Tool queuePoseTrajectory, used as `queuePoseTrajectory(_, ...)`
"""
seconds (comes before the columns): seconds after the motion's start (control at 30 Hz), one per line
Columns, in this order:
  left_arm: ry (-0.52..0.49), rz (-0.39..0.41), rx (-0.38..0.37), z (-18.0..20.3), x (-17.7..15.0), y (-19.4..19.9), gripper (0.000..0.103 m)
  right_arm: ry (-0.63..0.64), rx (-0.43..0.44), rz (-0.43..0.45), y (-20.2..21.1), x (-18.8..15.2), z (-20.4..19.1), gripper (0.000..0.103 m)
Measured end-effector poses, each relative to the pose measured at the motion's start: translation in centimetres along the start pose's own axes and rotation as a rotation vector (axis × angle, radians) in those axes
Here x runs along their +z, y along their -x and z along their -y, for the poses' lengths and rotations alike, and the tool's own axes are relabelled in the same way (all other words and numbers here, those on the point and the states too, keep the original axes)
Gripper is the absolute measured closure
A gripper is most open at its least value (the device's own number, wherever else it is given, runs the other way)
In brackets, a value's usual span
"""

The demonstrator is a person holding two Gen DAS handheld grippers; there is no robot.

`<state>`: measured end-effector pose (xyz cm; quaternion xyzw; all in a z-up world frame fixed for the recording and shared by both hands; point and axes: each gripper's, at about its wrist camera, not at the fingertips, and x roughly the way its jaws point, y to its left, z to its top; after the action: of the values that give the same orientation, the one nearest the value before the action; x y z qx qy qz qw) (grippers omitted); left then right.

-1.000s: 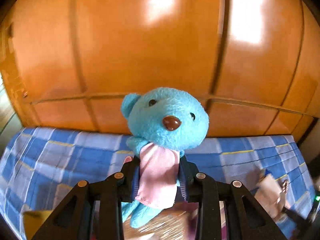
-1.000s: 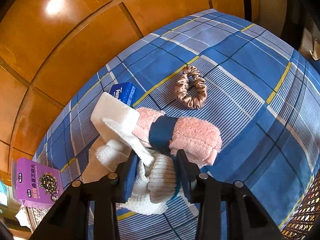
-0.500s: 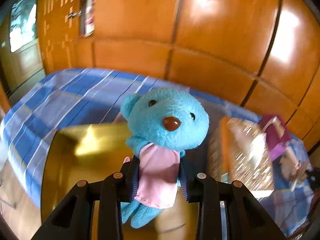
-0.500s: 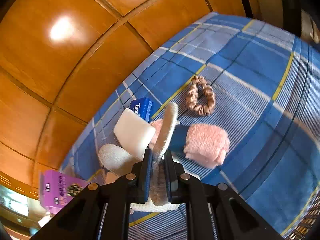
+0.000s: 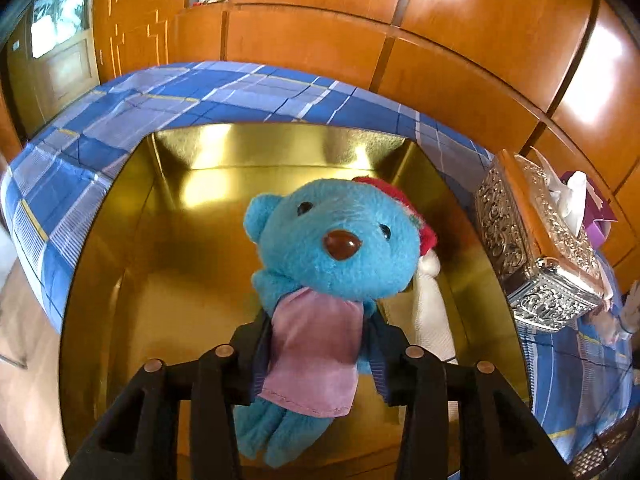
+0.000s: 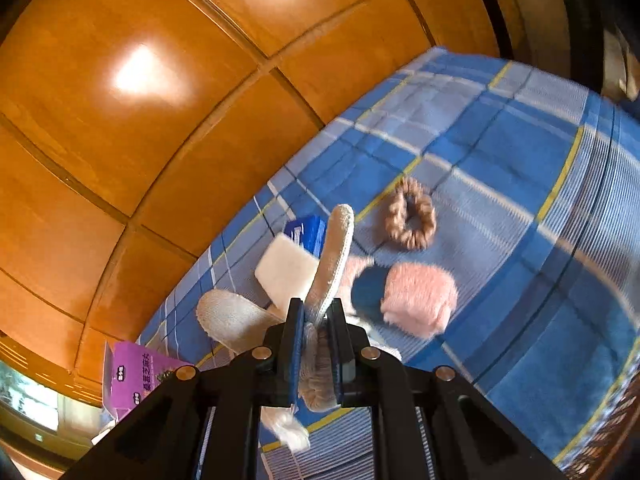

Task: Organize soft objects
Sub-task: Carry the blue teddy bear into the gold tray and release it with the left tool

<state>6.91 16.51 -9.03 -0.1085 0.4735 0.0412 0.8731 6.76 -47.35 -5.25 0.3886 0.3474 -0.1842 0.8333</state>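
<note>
A blue teddy bear [image 5: 336,240] with a pink bib sits between the pads of my left gripper [image 5: 318,344], whose jaws are opening; the pads still touch its body. It hangs over the open gold box [image 5: 280,148], where a red and white soft item [image 5: 428,236] lies partly hidden behind the bear. My right gripper [image 6: 316,320] is shut on a cream knit glove [image 6: 334,256], lifted a little above the blue plaid bed [image 6: 520,160]. Under it lie a pink rolled towel [image 6: 420,300] and a brown scrunchie [image 6: 412,220].
An ornate silver tissue box [image 5: 532,248] stands right of the gold box. Near the glove are a white block [image 6: 284,272], a small blue pack [image 6: 308,230] and a purple carton [image 6: 136,372]. Wooden wall panels [image 6: 160,120] run behind the bed.
My left gripper carried the bear from in front of the wall to above the gold box and tipped downward. My right gripper shut on the glove and raised it off the pile.
</note>
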Motion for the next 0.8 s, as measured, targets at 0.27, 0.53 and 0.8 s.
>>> queuePoseTrajectory(0.27,0.048,-0.004,-0.004,-1.7,-0.7,0.0,0.058,0.106,-0.042,0.009,-0.5,3.9,-6.1,0.092)
queuePoseTrajectory(0.53,0.064,0.006,-0.01,-2.3,-1.6,1.1,0.038,0.278,0.047,-0.032,-3.5,3.4,-18.2,0.092)
queuePoseTrajectory(0.8,0.011,0.074,0.015,-1.5,-1.4,4.0,0.028,0.52,0.276,-0.122,-4.6,-3.8,-31.7,0.092)
